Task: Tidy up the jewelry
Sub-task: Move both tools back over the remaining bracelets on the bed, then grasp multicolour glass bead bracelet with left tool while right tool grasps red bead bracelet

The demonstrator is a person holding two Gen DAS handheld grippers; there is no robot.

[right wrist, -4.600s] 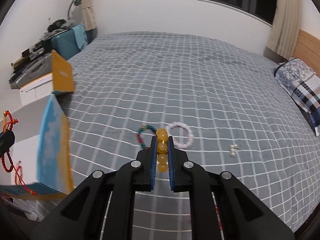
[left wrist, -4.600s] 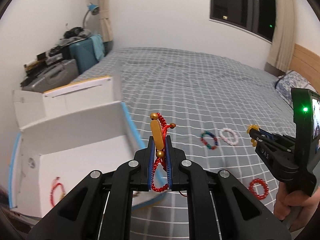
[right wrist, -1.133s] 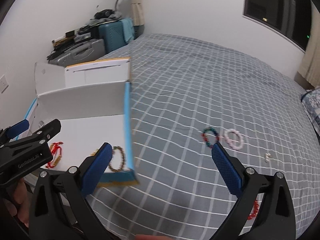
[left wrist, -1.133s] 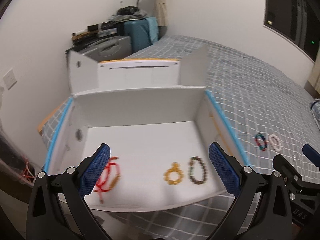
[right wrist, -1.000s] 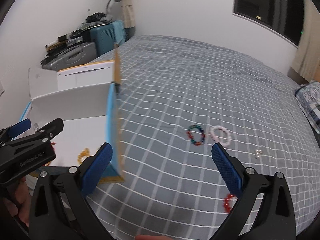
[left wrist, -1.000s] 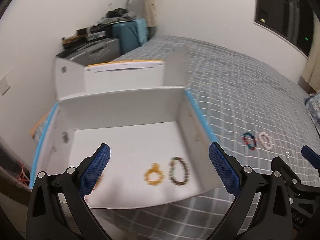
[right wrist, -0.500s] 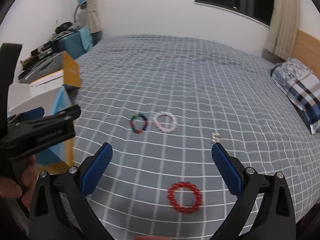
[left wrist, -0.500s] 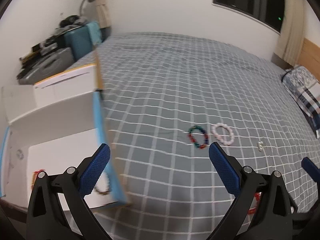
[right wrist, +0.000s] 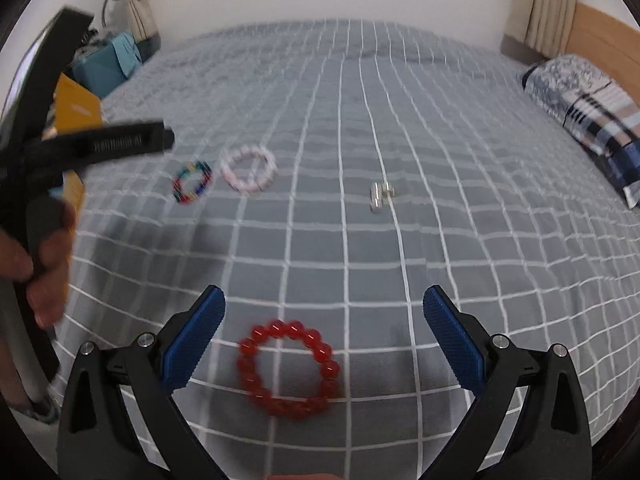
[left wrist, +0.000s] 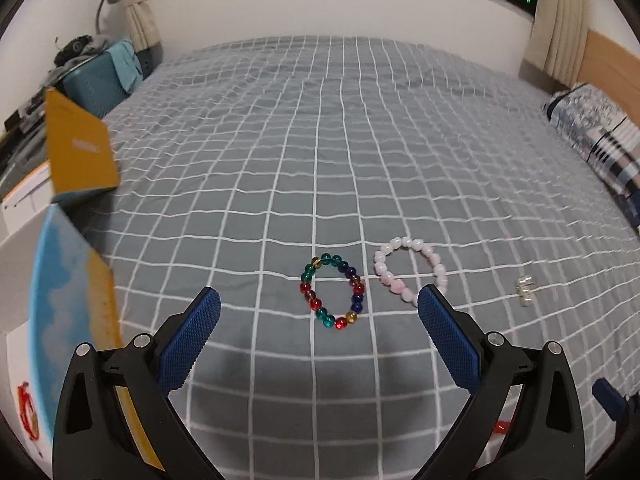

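Observation:
A multicolour bead bracelet (left wrist: 332, 291) and a pale pink bead bracelet (left wrist: 410, 269) lie side by side on the grey checked bedspread. My left gripper (left wrist: 318, 316) is open and empty, hovering just short of the multicolour one. A small silver piece (left wrist: 524, 295) lies to the right. My right gripper (right wrist: 323, 318) is open and empty above a red bead bracelet (right wrist: 289, 368). The multicolour bracelet (right wrist: 192, 181), the pink bracelet (right wrist: 249, 169) and the silver piece (right wrist: 380, 193) lie farther off in the right wrist view. The white box (left wrist: 60, 292) holds a red cord bracelet (left wrist: 27, 410).
The box's orange flap (left wrist: 78, 152) stands up at the left. A patterned pillow (left wrist: 596, 136) lies at the bed's right edge. A teal suitcase (left wrist: 100, 76) and clutter stand beyond the bed's far left corner. A wooden headboard (left wrist: 612, 70) is at the right.
Both grippers let go of their bracelets in the box, opened, and swung right from the box to the bed. The left now faces the multicolour bracelet, the right hangs over the red one.

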